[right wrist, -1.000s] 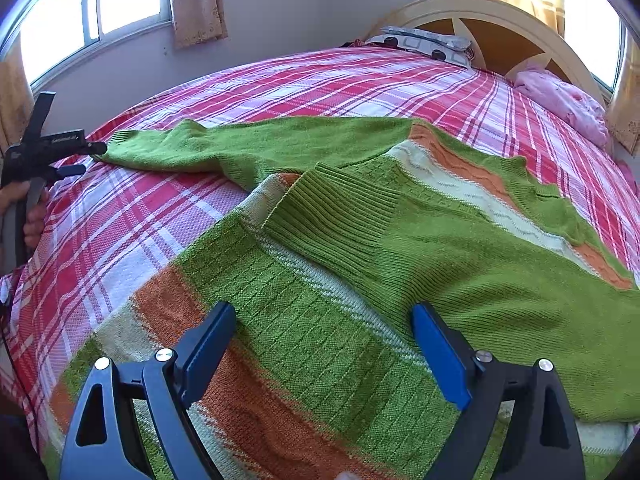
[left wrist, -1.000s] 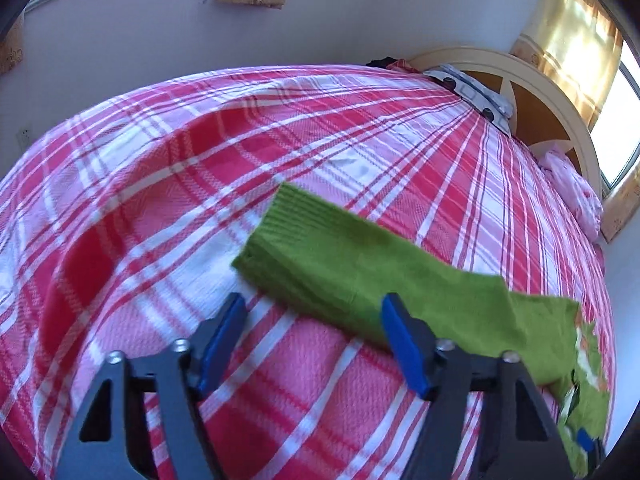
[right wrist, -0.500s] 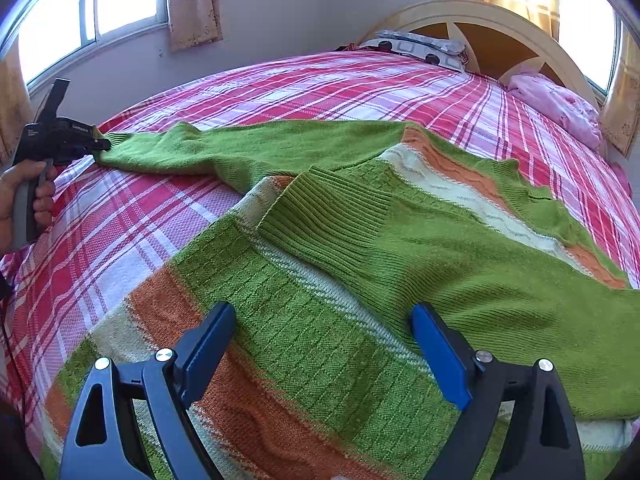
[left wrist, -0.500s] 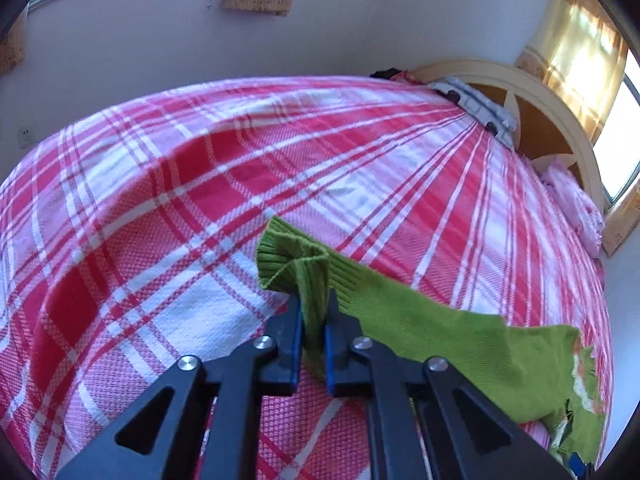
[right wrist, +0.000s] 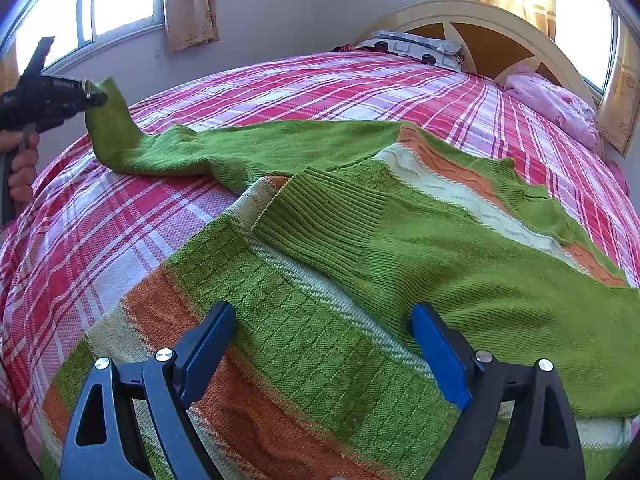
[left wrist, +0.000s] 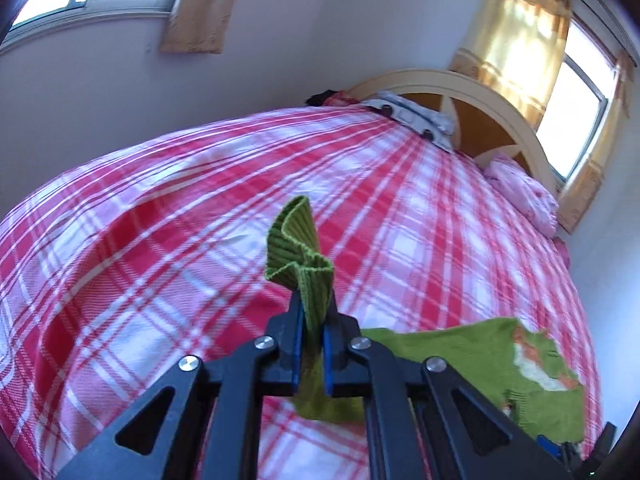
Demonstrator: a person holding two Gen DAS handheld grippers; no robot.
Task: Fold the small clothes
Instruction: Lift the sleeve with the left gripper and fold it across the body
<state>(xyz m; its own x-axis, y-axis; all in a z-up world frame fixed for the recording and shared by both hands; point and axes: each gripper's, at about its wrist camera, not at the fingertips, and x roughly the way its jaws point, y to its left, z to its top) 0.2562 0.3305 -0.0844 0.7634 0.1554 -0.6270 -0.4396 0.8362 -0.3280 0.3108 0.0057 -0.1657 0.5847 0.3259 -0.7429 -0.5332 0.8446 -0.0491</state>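
A green knit sweater (right wrist: 360, 264) with orange and cream stripes lies on the red plaid bed. One sleeve is folded across its body, its ribbed cuff (right wrist: 320, 216) near the middle. My left gripper (left wrist: 313, 312) is shut on the other sleeve's ribbed cuff (left wrist: 300, 248) and holds it lifted above the bed. In the right wrist view this gripper (right wrist: 80, 96) is at the far left with the sleeve (right wrist: 208, 148) trailing down to the sweater. My right gripper (right wrist: 324, 348) is open and empty just above the sweater's lower body.
The red plaid bedspread (left wrist: 160, 240) covers the whole bed. A cream and wood headboard (right wrist: 480, 32) stands at the far end with a patterned pillow (right wrist: 416, 46) and a pink bundle (right wrist: 556, 104). Windows with curtains are on both walls.
My left gripper closed on the sleeve cuff, then lifted it off the bed and tilted upward. My right gripper has stayed open and still over the sweater.
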